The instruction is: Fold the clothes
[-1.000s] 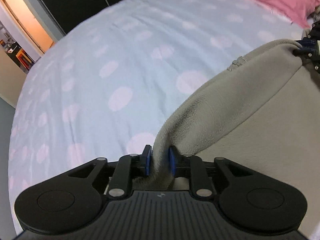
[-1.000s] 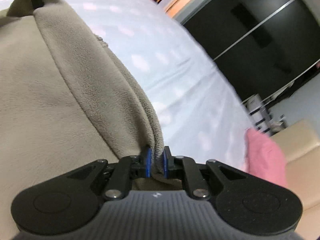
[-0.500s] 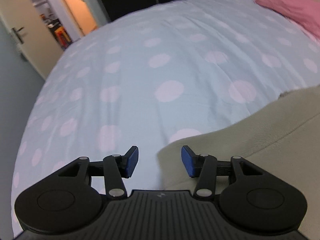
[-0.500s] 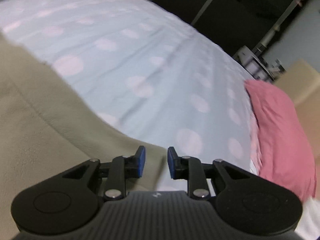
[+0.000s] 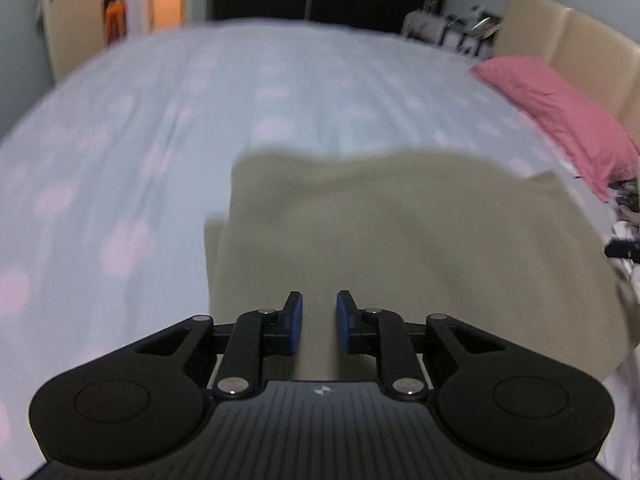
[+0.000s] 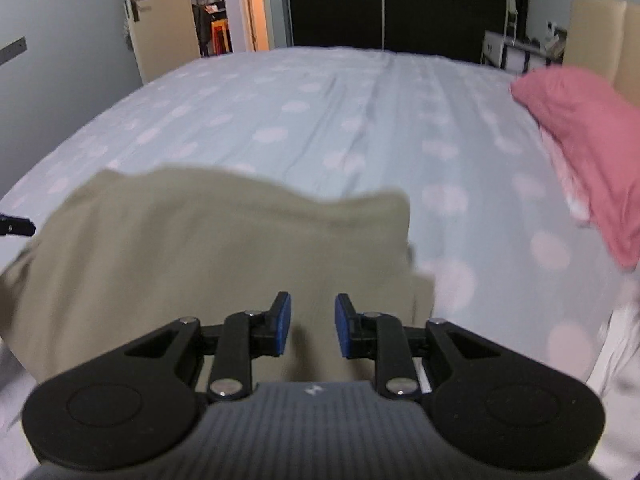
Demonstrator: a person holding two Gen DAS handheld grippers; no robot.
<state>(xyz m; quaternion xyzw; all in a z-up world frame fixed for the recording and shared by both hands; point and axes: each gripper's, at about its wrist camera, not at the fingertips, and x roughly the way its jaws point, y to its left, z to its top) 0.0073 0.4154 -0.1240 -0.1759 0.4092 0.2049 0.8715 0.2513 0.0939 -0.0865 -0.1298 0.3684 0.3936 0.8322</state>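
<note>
A beige fleece garment (image 5: 400,232) lies folded flat on the pale blue spotted bed; it also shows in the right wrist view (image 6: 208,240). My left gripper (image 5: 319,320) is open and empty, above the garment's near edge. My right gripper (image 6: 312,322) is open and empty, above the near right part of the garment. A tip of the other gripper shows at the right edge of the left wrist view (image 5: 624,249) and at the left edge of the right wrist view (image 6: 16,225).
A pink pillow (image 5: 560,116) lies at the right by the beige headboard (image 5: 580,52); it also shows in the right wrist view (image 6: 592,140). The spotted bedsheet (image 6: 320,112) stretches ahead. Dark wardrobe doors and an open doorway (image 6: 224,12) stand beyond the bed.
Both grippers let go of the beige garment and pulled back towards the near edge. The garment now lies flat on the bed. Both views swung to face the far wall.
</note>
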